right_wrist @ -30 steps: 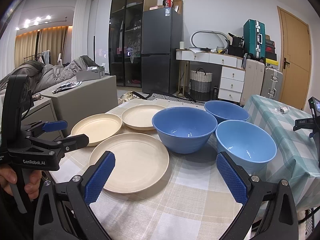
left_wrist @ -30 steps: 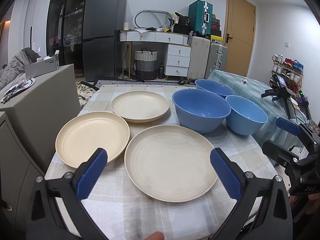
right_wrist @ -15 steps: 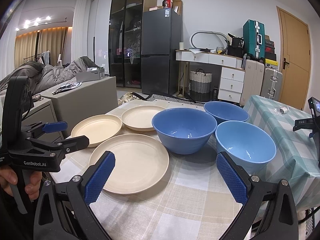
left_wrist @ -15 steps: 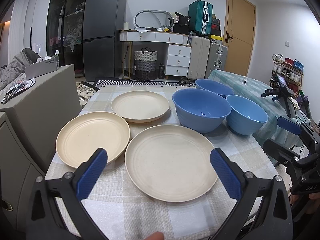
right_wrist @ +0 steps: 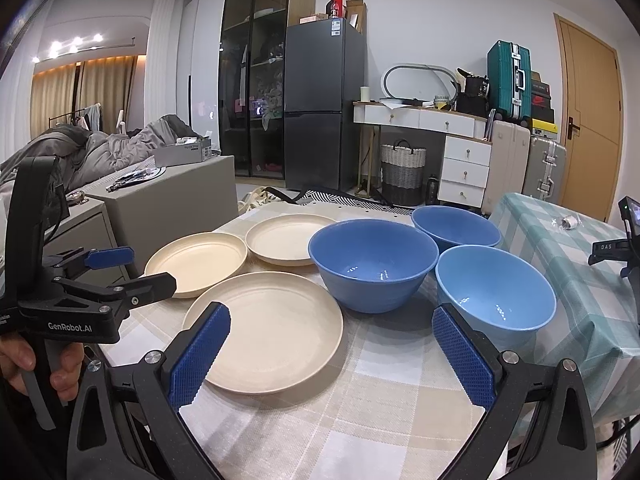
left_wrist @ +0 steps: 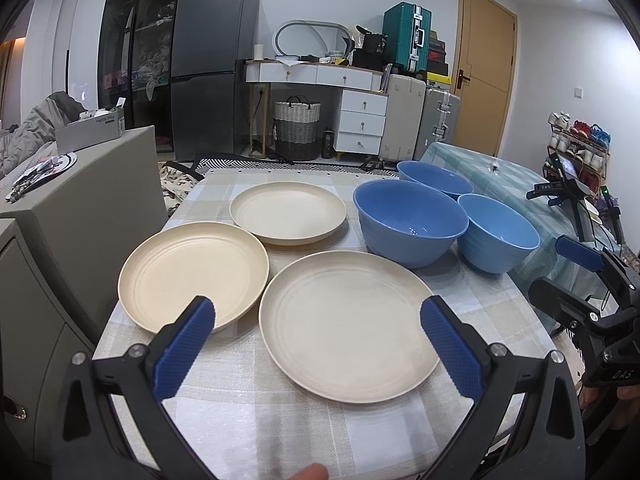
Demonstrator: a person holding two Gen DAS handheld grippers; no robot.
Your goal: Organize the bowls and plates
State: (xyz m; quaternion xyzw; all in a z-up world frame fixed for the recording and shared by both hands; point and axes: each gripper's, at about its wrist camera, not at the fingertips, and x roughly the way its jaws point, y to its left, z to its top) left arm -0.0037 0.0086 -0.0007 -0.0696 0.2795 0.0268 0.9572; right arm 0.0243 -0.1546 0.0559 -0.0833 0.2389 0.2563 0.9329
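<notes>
Left wrist view | both grippers spread, empty: left gripper [left_wrist: 316,340], right gripper [right_wrist: 332,352] | step: pre-grasp | next: pinch nearest cream plate [left_wrist: 348,324] rim.

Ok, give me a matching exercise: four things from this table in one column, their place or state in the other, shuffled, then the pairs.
Things:
1. largest cream plate
2. lightest blue bowl
3. left gripper
4. yellowish cream plate

Places or states:
A. near the table's right edge
B. open, holding nothing
C. at the table's left edge
D. nearest the grippers, in front of the biggest bowl

Pairs: 1-D, 2-A, 3-B, 4-C
</notes>
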